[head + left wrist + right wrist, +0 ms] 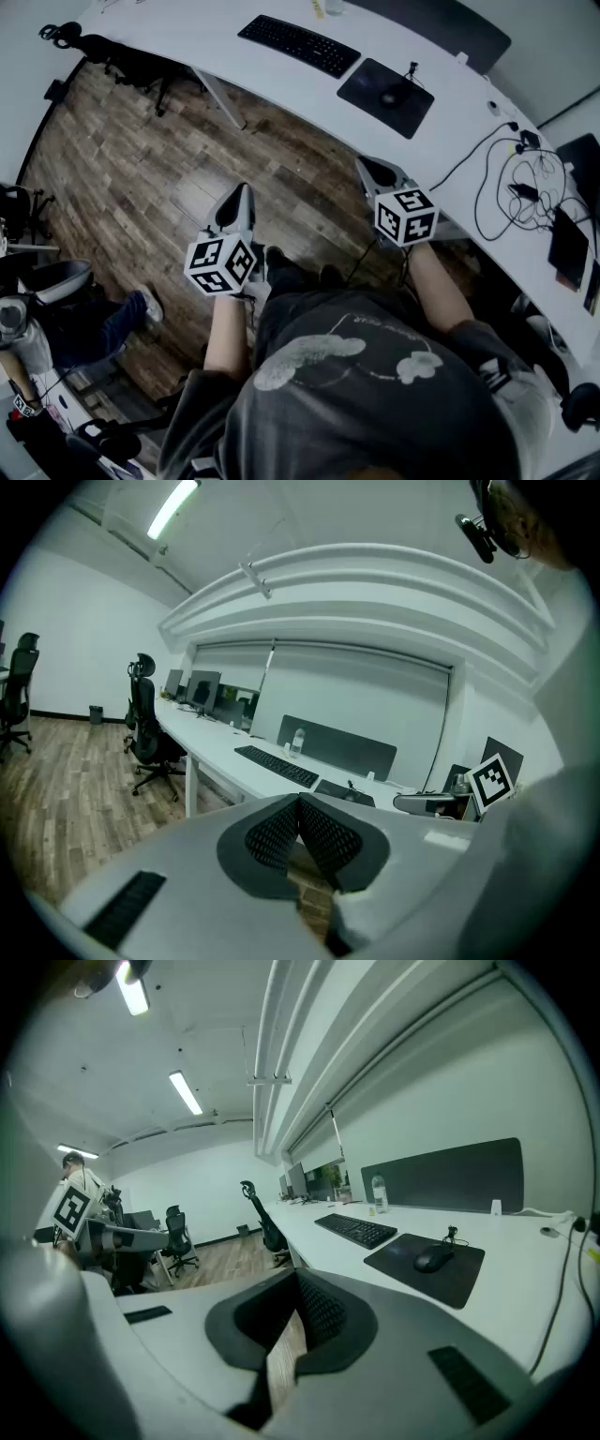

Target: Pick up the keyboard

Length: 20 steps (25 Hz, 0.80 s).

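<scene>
Plainly the left tool (pixel 243 191) and right tool (pixel 365 165) sit clenched, empty, apart from the keyboard (pixel 298 44).

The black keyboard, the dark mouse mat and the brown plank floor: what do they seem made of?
Black flat keyboard: probably plastic, matt; rows of separate moulded keys, no shine. Dark rectangular mouse mat: likely fabric over rubber; thin, dull, lies flat. Brown plank floor: wood or wood-look laminate; grain and staggered boards, slight sheen.

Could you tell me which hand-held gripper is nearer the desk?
The right hand-held gripper: its tip is by the desk, while the left hand-held gripper hangs over floor.
</scene>
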Motion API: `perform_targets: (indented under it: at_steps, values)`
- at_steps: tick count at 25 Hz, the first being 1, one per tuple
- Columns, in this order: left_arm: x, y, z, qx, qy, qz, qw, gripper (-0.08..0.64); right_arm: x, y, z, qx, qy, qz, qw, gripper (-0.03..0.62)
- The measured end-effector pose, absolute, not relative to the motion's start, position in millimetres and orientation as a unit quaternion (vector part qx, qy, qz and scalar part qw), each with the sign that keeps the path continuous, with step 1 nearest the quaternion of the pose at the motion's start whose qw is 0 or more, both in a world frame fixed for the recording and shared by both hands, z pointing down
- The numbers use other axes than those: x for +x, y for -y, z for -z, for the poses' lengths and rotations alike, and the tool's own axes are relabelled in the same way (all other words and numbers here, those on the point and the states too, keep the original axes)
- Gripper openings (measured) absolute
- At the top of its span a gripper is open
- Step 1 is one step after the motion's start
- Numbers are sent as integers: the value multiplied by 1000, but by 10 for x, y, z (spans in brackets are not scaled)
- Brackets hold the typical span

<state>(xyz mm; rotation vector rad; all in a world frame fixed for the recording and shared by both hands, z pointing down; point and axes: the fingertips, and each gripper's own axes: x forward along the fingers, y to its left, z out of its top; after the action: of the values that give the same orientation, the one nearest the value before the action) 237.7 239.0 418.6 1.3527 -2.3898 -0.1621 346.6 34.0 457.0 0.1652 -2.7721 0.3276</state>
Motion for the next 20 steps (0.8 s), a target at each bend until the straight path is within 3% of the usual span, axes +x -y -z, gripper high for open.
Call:
perform_targets:
  at_steps: [20]
  values:
    - [2351, -2403, -4271, 475, 855, 48, 203, 2, 3366, -237, -4651, 56, 975, -151, 155, -11]
